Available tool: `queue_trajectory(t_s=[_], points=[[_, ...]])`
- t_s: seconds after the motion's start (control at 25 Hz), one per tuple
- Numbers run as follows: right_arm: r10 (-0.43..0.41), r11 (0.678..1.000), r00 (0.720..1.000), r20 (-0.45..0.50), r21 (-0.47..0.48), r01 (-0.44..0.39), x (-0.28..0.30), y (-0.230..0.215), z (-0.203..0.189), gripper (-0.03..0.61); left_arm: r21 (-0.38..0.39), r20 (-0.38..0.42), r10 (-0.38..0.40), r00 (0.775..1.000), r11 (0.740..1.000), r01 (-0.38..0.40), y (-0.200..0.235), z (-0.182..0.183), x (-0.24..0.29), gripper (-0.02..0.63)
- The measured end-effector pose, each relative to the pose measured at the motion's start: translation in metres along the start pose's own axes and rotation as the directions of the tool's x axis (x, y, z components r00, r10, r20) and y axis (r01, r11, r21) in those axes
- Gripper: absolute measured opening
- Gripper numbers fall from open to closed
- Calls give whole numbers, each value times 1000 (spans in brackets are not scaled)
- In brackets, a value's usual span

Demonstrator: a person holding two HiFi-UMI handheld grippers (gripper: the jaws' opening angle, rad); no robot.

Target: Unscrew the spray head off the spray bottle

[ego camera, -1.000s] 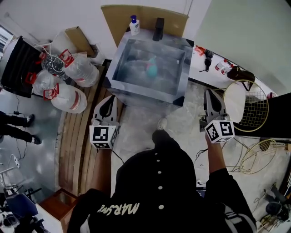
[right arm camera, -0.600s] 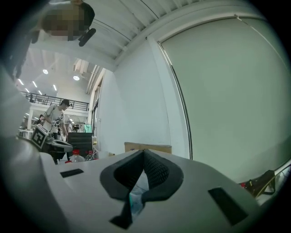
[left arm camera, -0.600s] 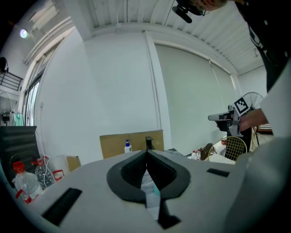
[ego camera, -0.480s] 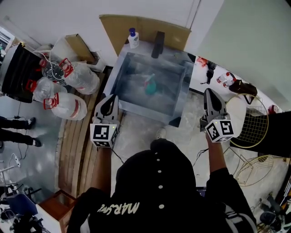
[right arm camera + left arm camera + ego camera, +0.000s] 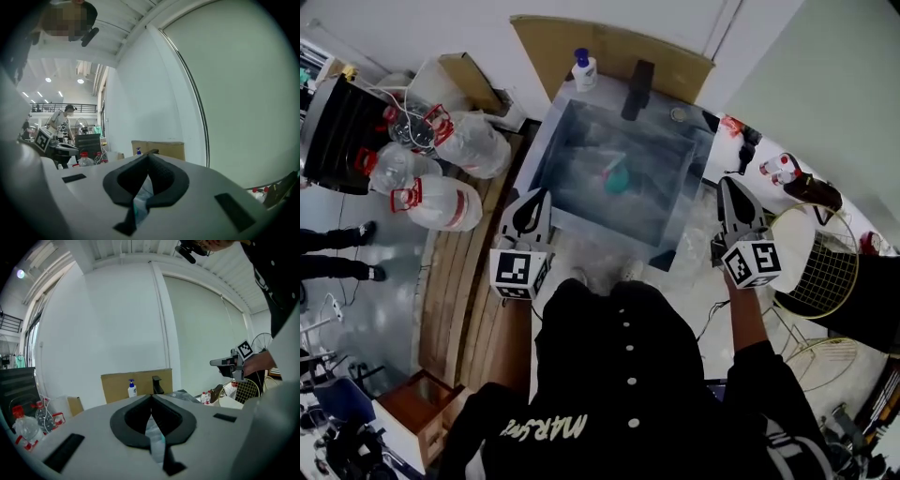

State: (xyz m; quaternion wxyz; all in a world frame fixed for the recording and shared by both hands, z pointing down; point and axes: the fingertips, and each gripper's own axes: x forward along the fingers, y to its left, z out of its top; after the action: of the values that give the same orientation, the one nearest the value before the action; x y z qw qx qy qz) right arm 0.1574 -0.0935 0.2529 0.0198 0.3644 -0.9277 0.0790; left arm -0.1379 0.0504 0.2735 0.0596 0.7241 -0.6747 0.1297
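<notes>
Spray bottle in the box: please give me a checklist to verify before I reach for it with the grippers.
1. Spray bottle lies inside the box: ok.
2. Spray head screwed on: cannot tell, too small.
3. Left gripper empty: ok. Open for a grasp: not ok, jaws together.
4. Right gripper empty: ok. Open: not ok, jaws together.
5. Grippers at the bottle: not ok, both apart from it.

Big water jugs (image 5: 441,203) lie left; a pump bottle (image 5: 584,71) stands before cardboard (image 5: 548,47).
</notes>
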Motion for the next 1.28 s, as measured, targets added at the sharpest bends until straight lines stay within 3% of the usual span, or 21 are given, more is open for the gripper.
queue_trajectory(t_s=[0.2,0.36,0.52,0.76,0.92,1.04,1.2,1.28], points=[[9,1000,1000,-12,-1,-9,23,3,-9,13,2,-17,-43,999,999,43,8,-12,26,26],[1,1000,999,-37,-27,-2,33,10,-17,14,23,-28,-178,984,984,179,4,-21,56,26],[4,998,997,-72,-63,-9,58,22,-23,12,77,-99,-293,951,951,301,7,-39,88,26],[-70,996,990,-124,-55,64,81,26,-41,14,144,-167,-456,874,866,479,10,-60,131,26],[-96,995,982,-161,-23,94,92,28,-62,13,187,-262,-544,797,782,595,3,-94,155,25],[-99,995,977,-189,1,101,104,32,-80,14,229,-358,-600,716,687,690,-7,-129,170,25],[-99,994,971,-216,32,108,114,39,-98,12,231,-418,-691,591,548,804,-30,-156,182,25],[-91,993,968,-232,53,106,117,42,-110,14,252,-456,-698,552,494,832,-37,-171,188,25]])
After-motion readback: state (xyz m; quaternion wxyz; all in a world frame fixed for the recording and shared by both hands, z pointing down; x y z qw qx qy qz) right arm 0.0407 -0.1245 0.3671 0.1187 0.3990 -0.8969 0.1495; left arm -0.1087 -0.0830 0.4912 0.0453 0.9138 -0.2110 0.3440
